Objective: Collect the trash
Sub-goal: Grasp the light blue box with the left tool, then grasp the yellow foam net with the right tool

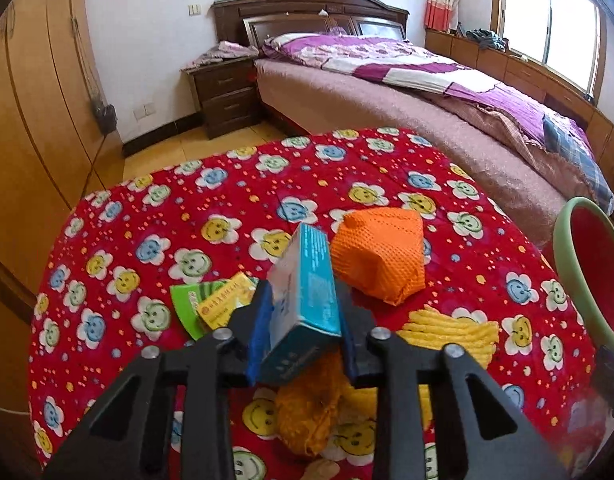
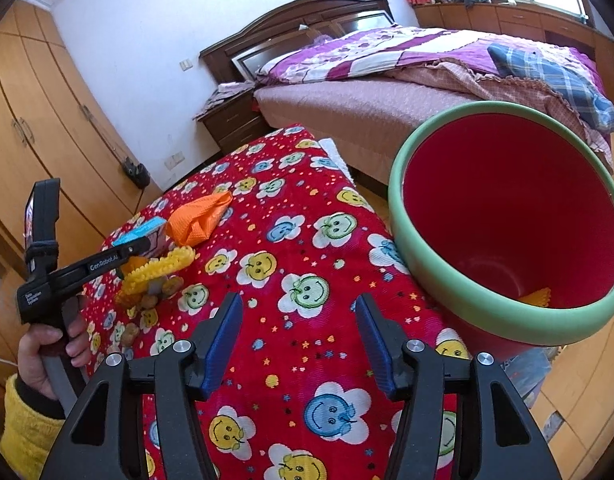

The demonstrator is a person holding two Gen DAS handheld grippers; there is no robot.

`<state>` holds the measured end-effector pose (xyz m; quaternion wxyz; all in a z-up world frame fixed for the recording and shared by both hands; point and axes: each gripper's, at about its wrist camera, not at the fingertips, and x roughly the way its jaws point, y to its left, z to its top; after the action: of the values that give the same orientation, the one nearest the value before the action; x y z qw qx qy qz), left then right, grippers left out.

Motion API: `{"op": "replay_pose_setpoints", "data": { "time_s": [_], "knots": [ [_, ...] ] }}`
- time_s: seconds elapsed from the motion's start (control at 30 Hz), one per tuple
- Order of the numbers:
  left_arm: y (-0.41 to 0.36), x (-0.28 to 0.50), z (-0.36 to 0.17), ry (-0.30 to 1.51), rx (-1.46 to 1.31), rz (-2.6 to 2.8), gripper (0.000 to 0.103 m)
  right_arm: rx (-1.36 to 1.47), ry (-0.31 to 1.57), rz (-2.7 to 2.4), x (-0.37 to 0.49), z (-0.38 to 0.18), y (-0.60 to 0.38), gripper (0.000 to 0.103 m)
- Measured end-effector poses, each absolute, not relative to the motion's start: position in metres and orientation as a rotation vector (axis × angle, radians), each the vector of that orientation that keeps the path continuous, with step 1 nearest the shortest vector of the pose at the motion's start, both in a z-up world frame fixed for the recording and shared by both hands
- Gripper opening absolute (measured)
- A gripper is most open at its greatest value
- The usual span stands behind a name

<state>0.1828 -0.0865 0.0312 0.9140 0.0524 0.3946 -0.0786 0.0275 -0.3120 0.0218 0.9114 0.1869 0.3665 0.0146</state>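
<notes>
My left gripper [image 1: 303,308] is shut on a blue and white carton box [image 1: 307,296], held tilted just above the red flower-print cloth [image 1: 227,200]. In the right wrist view the left gripper [image 2: 141,246] holds the box [image 2: 141,232] at the far left. An orange mesh wad [image 1: 379,254] lies just beyond it, a yellow ridged piece [image 1: 451,334] to its right, a green and yellow packet [image 1: 215,300] to its left. My right gripper [image 2: 299,340] is open and empty over the cloth. The red bin with a green rim [image 2: 507,220] stands at the right, a yellow scrap [image 2: 539,296] inside.
A yellow crumpled wad [image 1: 311,412] lies under the left gripper. A bed with purple quilt [image 1: 427,64] stands behind the table, a dark nightstand [image 1: 223,92] beside it, wooden wardrobes [image 1: 35,100] on the left. The bin shows at the right edge of the left wrist view [image 1: 587,264].
</notes>
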Motion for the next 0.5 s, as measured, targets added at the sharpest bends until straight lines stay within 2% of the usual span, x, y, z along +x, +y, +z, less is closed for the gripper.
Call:
{"op": "replay_pose_setpoints", "data": {
  "time_s": [0.13, 0.5],
  "knots": [
    [-0.072, 0.179, 0.035, 0.819, 0.036, -0.174, 0.018, 0.378, 0.760, 0.046, 0.031, 0.023, -0.304, 0.060],
    [-0.020, 0.136, 0.062, 0.758, -0.110, -0.157, 0.018, 0.348, 0.770, 0.130, 0.047, 0.032, -0.271, 0.060]
  ]
}}
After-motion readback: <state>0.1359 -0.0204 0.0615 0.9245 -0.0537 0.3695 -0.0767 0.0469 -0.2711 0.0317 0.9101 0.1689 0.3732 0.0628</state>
